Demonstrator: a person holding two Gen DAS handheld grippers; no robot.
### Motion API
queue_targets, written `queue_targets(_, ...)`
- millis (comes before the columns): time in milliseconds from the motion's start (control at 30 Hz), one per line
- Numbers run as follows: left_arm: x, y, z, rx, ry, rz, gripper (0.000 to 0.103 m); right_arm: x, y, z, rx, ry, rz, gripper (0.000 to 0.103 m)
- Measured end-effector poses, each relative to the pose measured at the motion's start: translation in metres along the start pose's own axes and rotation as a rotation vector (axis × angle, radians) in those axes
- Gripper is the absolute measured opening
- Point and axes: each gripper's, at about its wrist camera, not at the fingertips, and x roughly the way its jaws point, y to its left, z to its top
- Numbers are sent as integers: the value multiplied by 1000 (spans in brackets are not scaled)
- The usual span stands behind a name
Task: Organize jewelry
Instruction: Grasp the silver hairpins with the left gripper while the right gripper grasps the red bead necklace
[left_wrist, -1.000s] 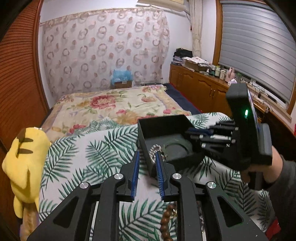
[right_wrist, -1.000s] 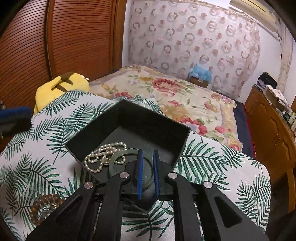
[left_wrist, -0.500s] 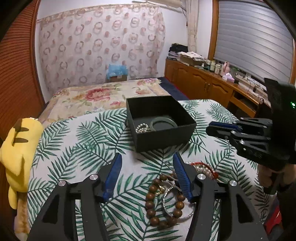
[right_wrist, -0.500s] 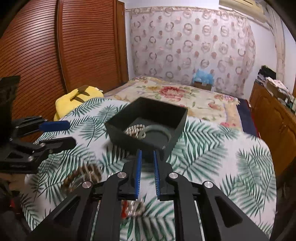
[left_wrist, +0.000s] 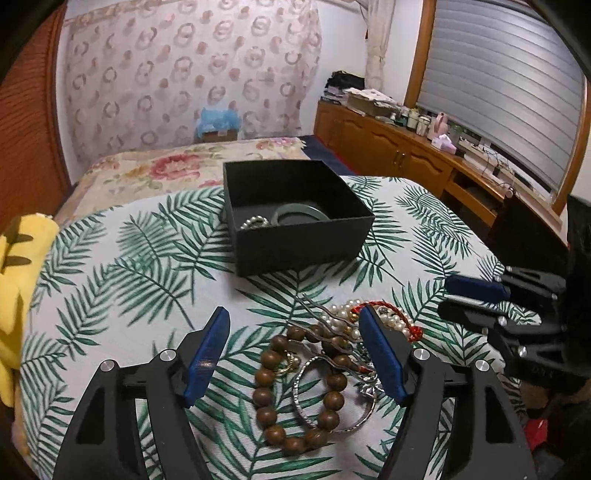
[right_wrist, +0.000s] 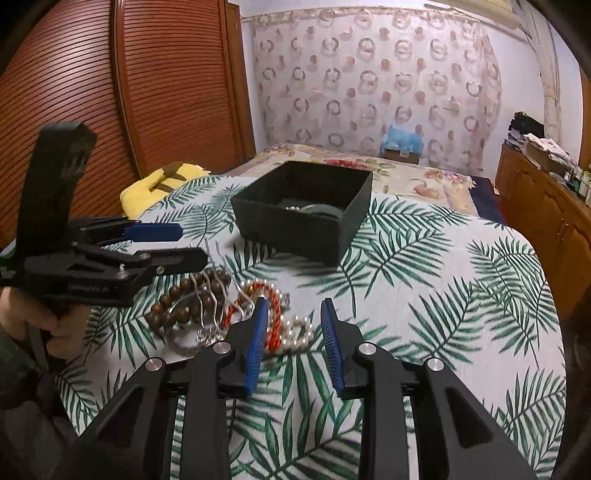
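- Bedroom, palm-leaf cloth (left_wrist: 122, 258) over the near surface, floral bed past it, ring-print curtain on far wall.
- No brand or label legible; some raised lettering on the left gripper's body in right wrist view, too blurred to read.
- Black box (left_wrist: 299, 243) sits open on the cloth, far of centre; green bangle (left_wrist: 299, 214) and a pearl strand (left_wrist: 255, 222) lie inside.
- Jewelry pile on near cloth: wooden bead bracelet (left_wrist: 271, 397), silver bangle (left_wrist: 332, 424), metal hairpin (left_wrist: 321, 325), red cord bracelet (left_wrist: 388, 308), loose pearls (right_wrist: 299, 336).
- Left gripper (left_wrist: 295, 354) jaws wide apart, just been opening, over the wooden beads, nothing pinched.
- Right gripper (right_wrist: 291, 332) jaws partly apart, just been opening, above the pearls and red cord, pads not pressing anything.
- Left view only: wooden cabinets and shuttered window on the right, box contents clear.
- Right view only: slatted wooden wardrobe doors on the left, person's hand (right_wrist: 26, 314) gripping the left gripper's handle.
- Yellow plush (right_wrist: 162, 184) at far left edge, both views.
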Motion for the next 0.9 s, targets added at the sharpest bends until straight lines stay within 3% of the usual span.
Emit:
queue_targets(67,4,1,0,-8,7,-9,65,1,0,-4,8,8,4,32)
queue_targets(133,8,3,2,-16,24,-23,53,2,0,-6,10,14,3,32)
queue_targets(367,16,6,4,-56,37,-90,32,1,-3,-8,18,21,6,32)
queue_targets(433,16,4,3,-53,39,-99,19,1,-4,-10,27,23,7,32)
queue_targets(733,-12,-14,-1,-4,-29,-131,3,4,-5,-12,32,28,9,32)
queue_targets(900,-28,-26,-3,22,-74,-124,1,4,-5,-12,31,32,9,32)
